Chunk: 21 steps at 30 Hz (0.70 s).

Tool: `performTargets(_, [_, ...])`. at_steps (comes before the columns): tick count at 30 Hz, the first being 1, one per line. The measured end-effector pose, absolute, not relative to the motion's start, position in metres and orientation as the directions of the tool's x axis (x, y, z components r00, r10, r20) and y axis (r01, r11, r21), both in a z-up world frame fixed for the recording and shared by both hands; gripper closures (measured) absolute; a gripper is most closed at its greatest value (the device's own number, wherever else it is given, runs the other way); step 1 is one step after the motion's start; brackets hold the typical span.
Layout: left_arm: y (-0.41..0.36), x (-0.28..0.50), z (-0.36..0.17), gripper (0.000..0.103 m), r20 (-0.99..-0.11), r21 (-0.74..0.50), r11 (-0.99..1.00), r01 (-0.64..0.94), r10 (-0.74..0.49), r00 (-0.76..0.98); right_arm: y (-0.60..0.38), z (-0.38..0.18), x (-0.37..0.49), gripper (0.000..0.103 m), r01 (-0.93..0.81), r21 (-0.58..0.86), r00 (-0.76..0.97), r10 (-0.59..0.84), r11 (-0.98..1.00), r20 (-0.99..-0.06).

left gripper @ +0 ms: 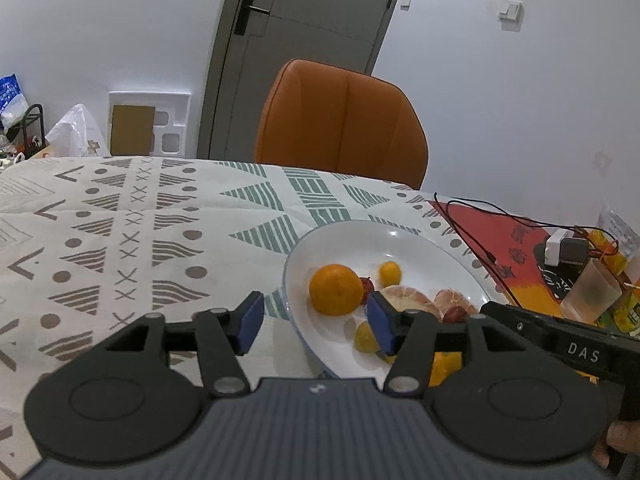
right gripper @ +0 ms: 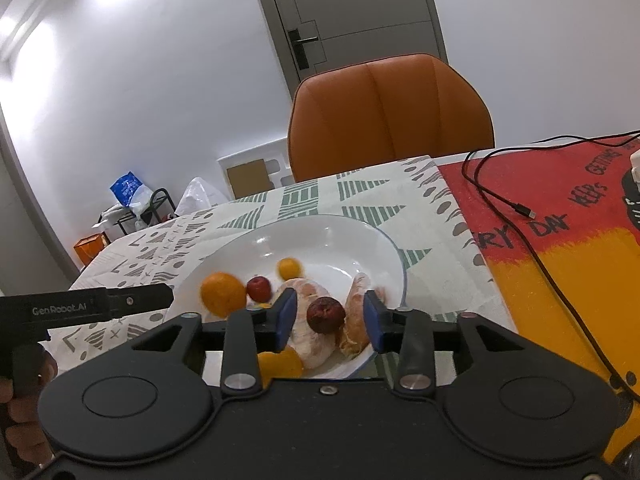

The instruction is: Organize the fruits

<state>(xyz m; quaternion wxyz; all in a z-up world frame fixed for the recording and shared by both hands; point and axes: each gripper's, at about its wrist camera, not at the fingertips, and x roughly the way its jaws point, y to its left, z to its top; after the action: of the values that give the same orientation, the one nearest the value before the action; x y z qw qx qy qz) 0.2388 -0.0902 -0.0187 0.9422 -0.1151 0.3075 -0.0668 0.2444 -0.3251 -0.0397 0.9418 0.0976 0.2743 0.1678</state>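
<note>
A white plate (left gripper: 400,248) on the patterned tablecloth holds the fruit: an orange (left gripper: 335,289), a small kumquat (left gripper: 389,273), a red date (left gripper: 367,285) and pale peeled citrus segments (left gripper: 408,298). My left gripper (left gripper: 315,322) hovers open over the plate's left rim; the orange lies just beyond its tips, untouched. In the right wrist view my right gripper (right gripper: 330,322) is open over the plate's (right gripper: 340,240) near edge. A dark red date (right gripper: 325,314) rests on the peeled segments (right gripper: 312,344) between its blue pads, with a gap on each side.
An orange chair (right gripper: 390,116) stands behind the table. Right of the plate lies a red-and-yellow mat (right gripper: 560,240) with a black cable (right gripper: 500,200). On the table's right side stand a white charger (left gripper: 558,248) and a plastic cup (left gripper: 592,292). A person's hand (right gripper: 24,400) holds the left gripper.
</note>
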Motion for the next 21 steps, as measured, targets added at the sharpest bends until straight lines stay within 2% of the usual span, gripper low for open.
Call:
performTargets(5, [-0.085, 0.231, -0.015, 0.039, -0.557, -0.259, 0.965, 0.051, -0.192, 0.808, -0.321, -0.036, 0.239, 0.062, -0.271, 0.275, 0.794, 0.376, 0.922, -0.478])
performTargets(8, [-0.081, 0.225, -0.013, 0.031, -0.553, -0.256, 0.966, 0.044, -0.184, 0.813, -0.319, -0.034, 0.235, 0.057, -0.276, 0.276, 0.795, 0.38, 0.921, -0.473])
performTargets(10, [-0.079, 0.221, -0.011, 0.024, -0.55, -0.254, 0.967, 0.038, -0.176, 0.817, -0.317, -0.032, 0.232, 0.052, -0.279, 0.275, 0.795, 0.382, 0.92, -0.471])
performTargets(13, [-0.075, 0.213, -0.008, 0.019, -0.541, -0.25, 0.968, 0.029, -0.165, 0.825, -0.313, -0.029, 0.225, 0.042, -0.284, 0.27, 0.798, 0.383, 0.92, -0.465])
performTargets(21, [-0.068, 0.192, -0.006, 0.01, -0.535, -0.226, 0.974, 0.018, -0.139, 0.833, -0.307, -0.024, 0.208, 0.025, -0.286, 0.267, 0.809, 0.381, 0.92, -0.448])
